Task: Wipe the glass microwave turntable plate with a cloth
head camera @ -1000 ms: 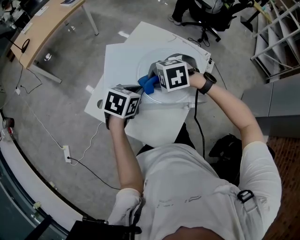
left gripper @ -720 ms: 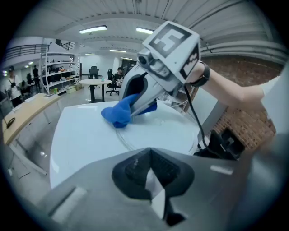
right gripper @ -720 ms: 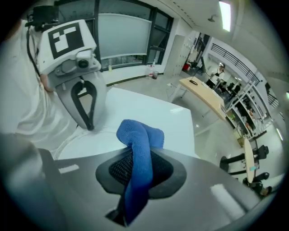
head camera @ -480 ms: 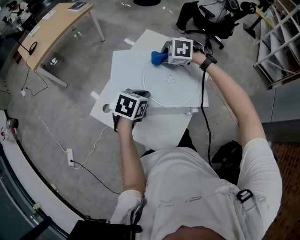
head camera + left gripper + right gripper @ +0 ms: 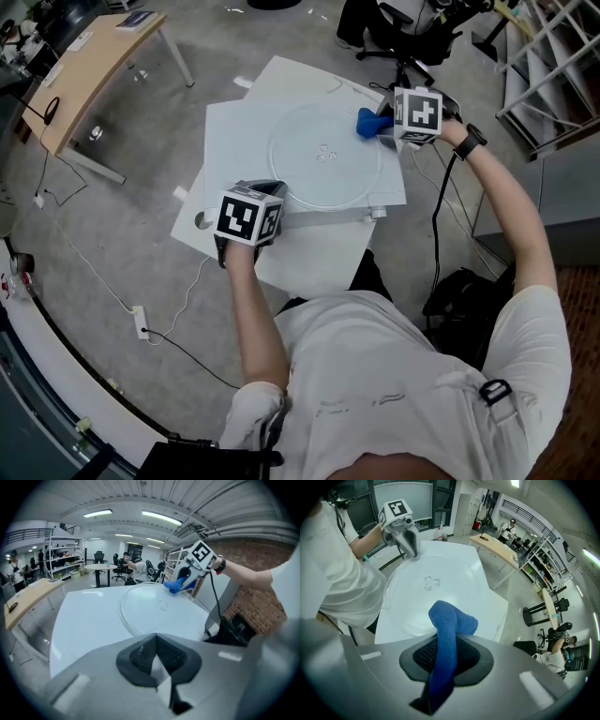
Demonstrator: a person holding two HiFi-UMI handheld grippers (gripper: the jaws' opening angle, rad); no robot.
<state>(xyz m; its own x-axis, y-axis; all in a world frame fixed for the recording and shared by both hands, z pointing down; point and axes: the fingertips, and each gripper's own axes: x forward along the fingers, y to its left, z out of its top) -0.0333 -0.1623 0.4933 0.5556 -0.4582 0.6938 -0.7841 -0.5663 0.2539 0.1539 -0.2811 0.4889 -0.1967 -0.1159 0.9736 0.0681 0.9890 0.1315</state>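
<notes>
Underneath everything, a grey concrete floor [image 5: 141, 216] spreads out, with a wooden desk [image 5: 89, 66] at its far left corner. At the middle stands a white table [image 5: 234, 141], its top made of overlapping white boards.

On that table lies the round glass plate [image 5: 309, 178], flat and clear, with a raised rim and a small cluster of bumps at its centre. It takes up most of the upper board, and the board shows white through the glass.

A person in a white shirt reaches over the table with both arms, a gripper in each hand. The left gripper [image 5: 274, 191] sits at the near left edge of the plate, its tips at the rim. Its own view shows the jaws [image 5: 157, 660] pressed together with nothing visible between them, and the plate's rim curving away just ahead.

The right gripper [image 5: 384, 126] is at the far right edge of the plate, with a dark watch [image 5: 469, 141] on the wrist behind it. Its jaws are clenched on a blue cloth [image 5: 450, 625]. The cloth runs up between the dark pads, and its folded end bulges out in front of them. In the head view the cloth [image 5: 368, 123] lies over the plate's right rim, just beside the gripper's marker cube. Whether it presses on the glass cannot be told.
</notes>
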